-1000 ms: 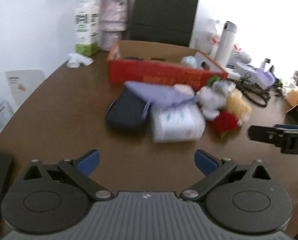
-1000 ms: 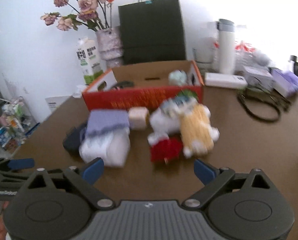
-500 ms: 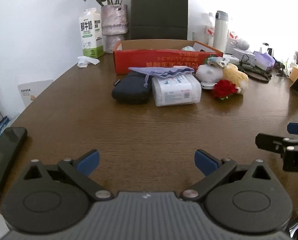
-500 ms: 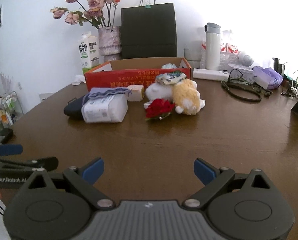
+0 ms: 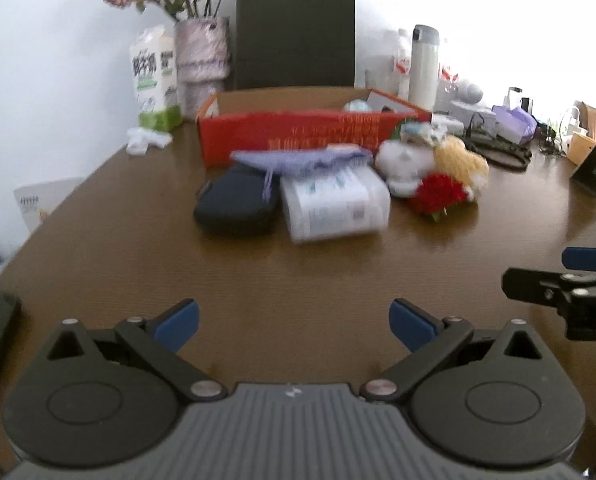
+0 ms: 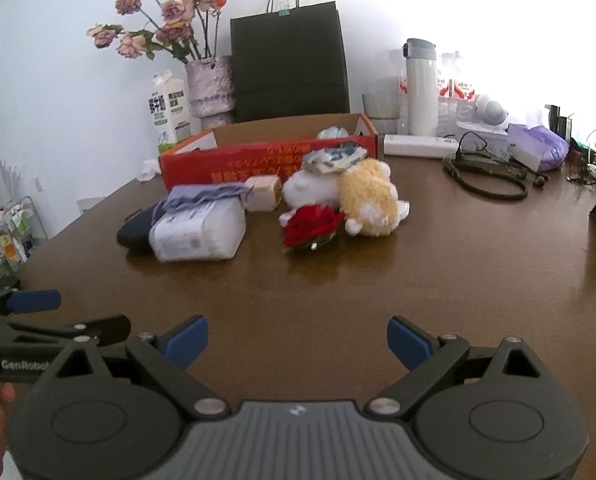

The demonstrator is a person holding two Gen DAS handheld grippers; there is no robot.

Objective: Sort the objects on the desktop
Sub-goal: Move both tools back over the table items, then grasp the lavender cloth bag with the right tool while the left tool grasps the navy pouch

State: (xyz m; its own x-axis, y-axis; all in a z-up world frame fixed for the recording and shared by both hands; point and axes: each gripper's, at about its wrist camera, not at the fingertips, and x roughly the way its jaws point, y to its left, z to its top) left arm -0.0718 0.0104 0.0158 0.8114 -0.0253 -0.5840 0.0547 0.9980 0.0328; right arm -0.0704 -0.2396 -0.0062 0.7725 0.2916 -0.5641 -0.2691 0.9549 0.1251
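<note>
Bare brown wooden tabletop lies open near and right. Farther off, a white plastic-wrapped tissue pack, red fabric rose and yellow plush toy crowd before the red cardboard box.

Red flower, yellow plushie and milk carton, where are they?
Red flower [image 6: 313, 221], right wrist view, on the petals.
Yellow plushie [image 6: 368, 200], right wrist view, on its fluffy body.
Milk carton [image 6: 169, 114], right wrist view, on its front face.

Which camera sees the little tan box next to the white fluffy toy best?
The right wrist view. There the tan box shows whole and fairly sharp, between the tissue pack and the white plush toy. In the left wrist view it is almost hidden behind the purple pouch, and that picture is blurred.
</note>
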